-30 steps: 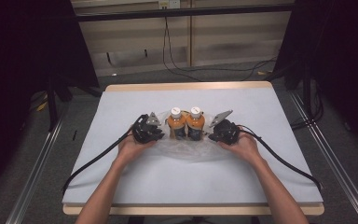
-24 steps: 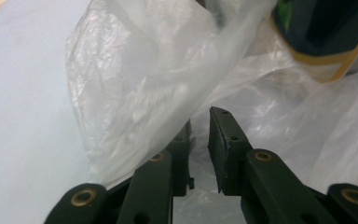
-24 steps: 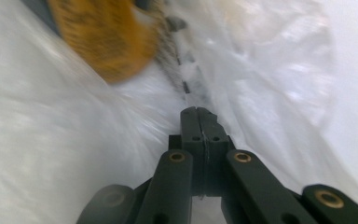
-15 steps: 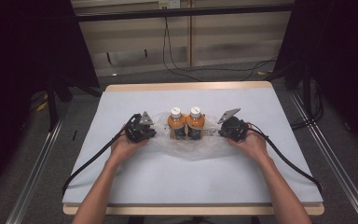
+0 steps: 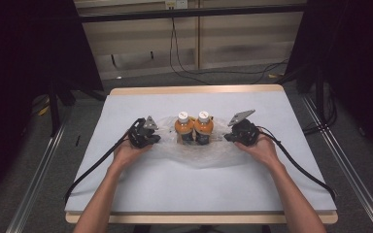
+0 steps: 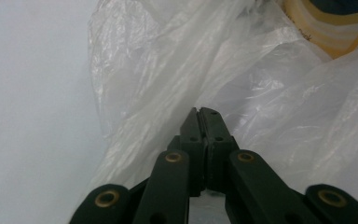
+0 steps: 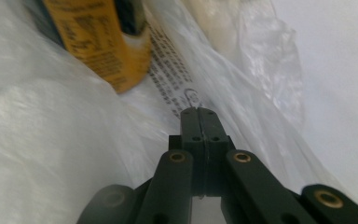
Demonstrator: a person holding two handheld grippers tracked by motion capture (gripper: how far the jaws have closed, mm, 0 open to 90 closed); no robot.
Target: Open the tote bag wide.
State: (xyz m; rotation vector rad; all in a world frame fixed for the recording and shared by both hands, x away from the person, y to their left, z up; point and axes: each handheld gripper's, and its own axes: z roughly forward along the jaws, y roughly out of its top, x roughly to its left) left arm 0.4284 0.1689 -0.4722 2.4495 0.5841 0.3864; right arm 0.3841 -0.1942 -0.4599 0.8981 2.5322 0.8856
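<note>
Two orange bottles with white caps, the left one [image 5: 184, 128] and the right one [image 5: 204, 127], stand side by side mid-table on a clear plastic bag [image 5: 194, 153] that lies spread under them. My left gripper [image 5: 151, 138] is at the bag's left edge, shut on the plastic film [image 6: 168, 84]. At the bag's right edge my right gripper [image 5: 229, 137] is shut on the film [image 7: 242, 107] too. In the right gripper view a bottle's yellow label [image 7: 98, 42] shows through the film, and the left gripper view catches a bottle's base [image 6: 335, 28] at top right.
The white table cover [image 5: 126, 189] reaches a wooden rim [image 5: 194, 90] at the far edge. A black cable [image 5: 301, 167] trails from each gripper toward the near corners. Dark stands and floor cables lie beyond the table.
Both grippers have moved outward, away from the bottles, drawing the bag's edges wider to the left and right. The bottles stay in place.
</note>
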